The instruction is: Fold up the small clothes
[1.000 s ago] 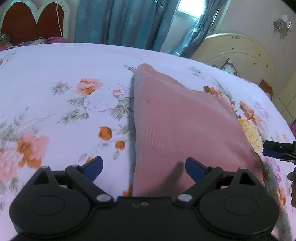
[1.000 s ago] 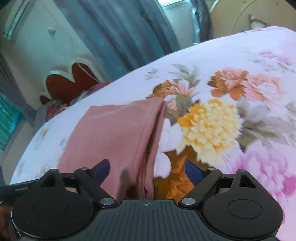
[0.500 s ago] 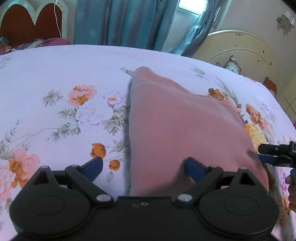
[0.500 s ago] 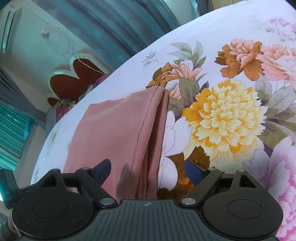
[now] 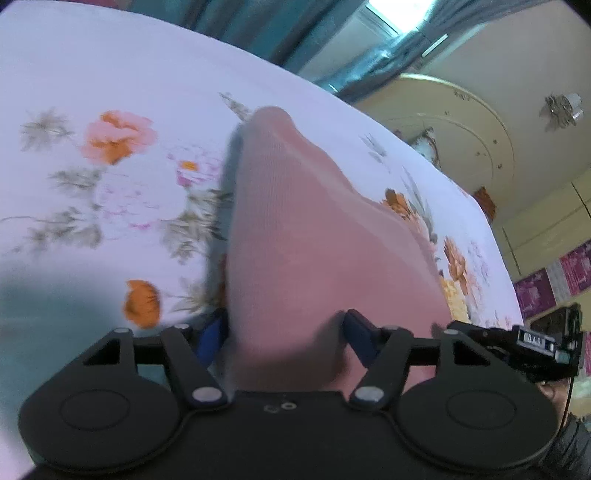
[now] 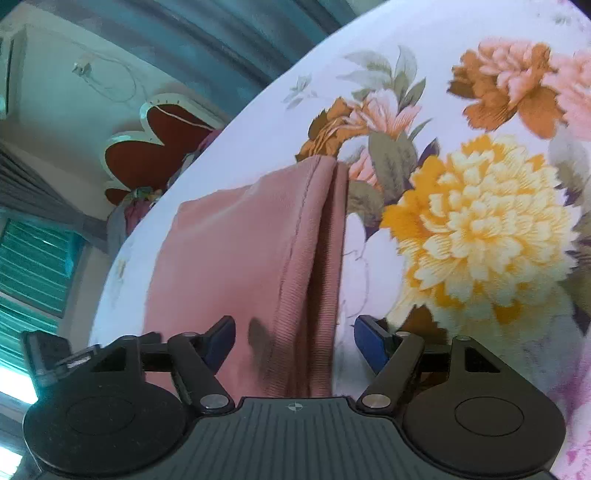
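A folded pink ribbed garment point(image 5: 314, 251) lies on the floral bedsheet point(image 5: 110, 177). My left gripper point(image 5: 286, 338) is open, its blue pads on either side of the garment's near left corner, low over the cloth. In the right wrist view the same garment point(image 6: 240, 258) shows its stacked hemmed edges. My right gripper point(image 6: 293, 341) is open and straddles that layered edge at the near right corner. The right gripper point(image 5: 532, 343) also shows at the right edge of the left wrist view.
The bed's cream headboard point(image 5: 461, 122) stands at the far right, blue curtains point(image 5: 295, 33) behind. A red and white heart-shaped headboard point(image 6: 147, 155) and a shuttered window point(image 6: 29, 266) show in the right wrist view. The sheet point(image 6: 480, 221) spreads on both sides of the garment.
Both grippers have dropped and moved forward over the garment's near corners. Both have narrowed a little around the cloth. The garment has not moved.
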Tool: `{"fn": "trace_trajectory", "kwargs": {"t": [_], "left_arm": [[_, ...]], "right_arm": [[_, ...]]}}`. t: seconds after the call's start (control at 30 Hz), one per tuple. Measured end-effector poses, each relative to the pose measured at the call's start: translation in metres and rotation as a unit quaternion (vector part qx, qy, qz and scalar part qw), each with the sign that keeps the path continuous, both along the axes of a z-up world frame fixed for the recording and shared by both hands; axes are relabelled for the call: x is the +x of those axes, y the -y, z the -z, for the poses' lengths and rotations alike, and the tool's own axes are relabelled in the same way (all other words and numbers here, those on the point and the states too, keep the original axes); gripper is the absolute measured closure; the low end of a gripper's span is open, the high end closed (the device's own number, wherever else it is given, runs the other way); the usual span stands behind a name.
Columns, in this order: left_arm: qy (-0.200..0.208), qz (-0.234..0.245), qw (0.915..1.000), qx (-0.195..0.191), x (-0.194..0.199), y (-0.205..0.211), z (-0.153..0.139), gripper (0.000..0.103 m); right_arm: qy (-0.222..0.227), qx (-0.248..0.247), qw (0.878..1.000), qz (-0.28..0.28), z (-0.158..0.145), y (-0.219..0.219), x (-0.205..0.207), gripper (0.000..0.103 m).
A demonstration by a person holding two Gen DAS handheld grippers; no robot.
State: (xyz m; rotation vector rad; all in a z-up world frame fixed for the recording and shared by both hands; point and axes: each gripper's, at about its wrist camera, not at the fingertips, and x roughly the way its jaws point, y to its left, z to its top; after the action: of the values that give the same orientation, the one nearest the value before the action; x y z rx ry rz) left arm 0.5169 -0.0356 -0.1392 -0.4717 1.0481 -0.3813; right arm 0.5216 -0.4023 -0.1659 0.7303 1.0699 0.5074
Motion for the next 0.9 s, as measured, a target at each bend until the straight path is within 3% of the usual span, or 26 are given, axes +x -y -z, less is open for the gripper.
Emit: {"fn": "trace_trajectory", "kwargs": {"t": [0.1, 0.17, 0.27, 0.3, 0.43, 0.6, 0.77, 0.9], "left_arm": [[0.001, 0.01, 0.9998, 0.016, 0.008, 0.011, -0.001, 0.036], [0.005, 0.016, 0.9993, 0.033, 0.011, 0.02, -0.003, 0.044], [0.027, 0.032, 0.9962, 0.077, 0.012, 0.035, -0.01, 0.06], [0.039, 0.038, 0.9939, 0.097, 0.01, 0.04, -0.014, 0.066], [0.089, 0.074, 0.9805, 0.159, -0.002, 0.055, -0.037, 0.074], [0.129, 0.093, 0.9753, 0.153, -0.02, 0.032, -0.065, 0.075], [0.13, 0.083, 0.9779, 0.141, -0.037, -0.033, -0.083, 0.075], [0.115, 0.064, 0.9802, 0.148, -0.049, -0.096, -0.084, 0.075]], "right_arm": [[0.004, 0.001, 1.0, -0.013, 0.001, -0.011, 0.007, 0.033], [0.007, -0.004, 1.0, -0.012, 0.0, -0.019, 0.011, 0.034], [0.026, -0.065, 0.997, -0.018, -0.003, -0.036, 0.013, 0.075], [0.035, -0.079, 0.996, -0.021, -0.006, -0.042, 0.011, 0.083], [0.086, -0.14, 0.986, -0.018, -0.03, -0.06, -0.007, 0.086], [0.124, -0.162, 0.979, -0.023, -0.067, -0.088, -0.029, 0.086], [0.147, -0.162, 0.975, -0.044, -0.094, -0.151, -0.042, 0.086], [0.158, -0.15, 0.973, -0.073, -0.096, -0.217, -0.051, 0.086]]}}
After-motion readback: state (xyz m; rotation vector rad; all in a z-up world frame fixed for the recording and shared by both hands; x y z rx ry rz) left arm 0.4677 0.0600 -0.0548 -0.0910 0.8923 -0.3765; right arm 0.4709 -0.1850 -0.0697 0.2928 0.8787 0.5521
